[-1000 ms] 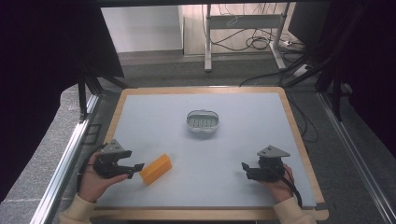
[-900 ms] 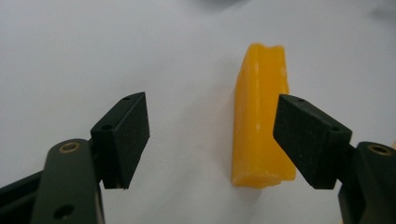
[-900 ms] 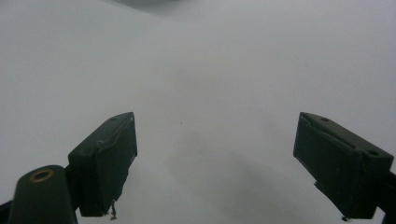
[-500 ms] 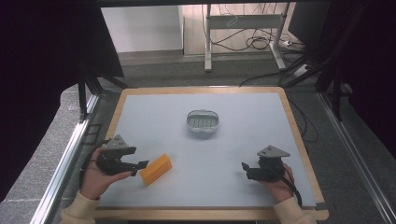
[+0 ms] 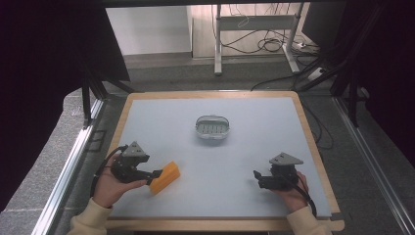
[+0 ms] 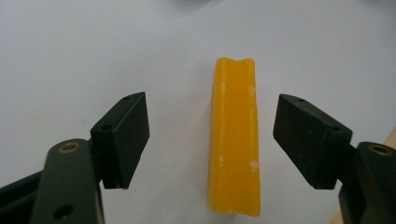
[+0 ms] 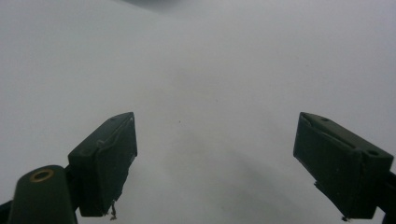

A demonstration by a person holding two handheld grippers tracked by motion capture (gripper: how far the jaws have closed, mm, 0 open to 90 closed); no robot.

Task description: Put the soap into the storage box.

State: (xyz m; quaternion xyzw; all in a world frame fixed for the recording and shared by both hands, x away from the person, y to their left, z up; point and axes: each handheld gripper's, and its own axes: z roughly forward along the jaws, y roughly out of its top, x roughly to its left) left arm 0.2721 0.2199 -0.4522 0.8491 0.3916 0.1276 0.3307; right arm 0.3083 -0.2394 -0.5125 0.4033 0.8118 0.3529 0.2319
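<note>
The left gripper (image 5: 155,174) is sitting low at the near left of the counter (image 5: 274,127), cradled from below in the left hand (image 5: 110,186), with its jaws pointing level toward the right. In the left gripper view the jaws are standing wide apart on either side of the yellow bar (image 6: 234,140), which is lying flat on the counter between them; clear gaps are showing between both pads and the bar, so nothing is being gripped. In the high view the bar (image 5: 165,177) is lying just beyond the jaw tips, slanting away to the right.

The right gripper (image 5: 256,176) is resting at the near right, held by the right hand (image 5: 292,188), jaws pointing left. Its jaws are also standing open over bare counter. A grey dish (image 5: 213,128) is sitting near mid-counter, well apart from both grippers.
</note>
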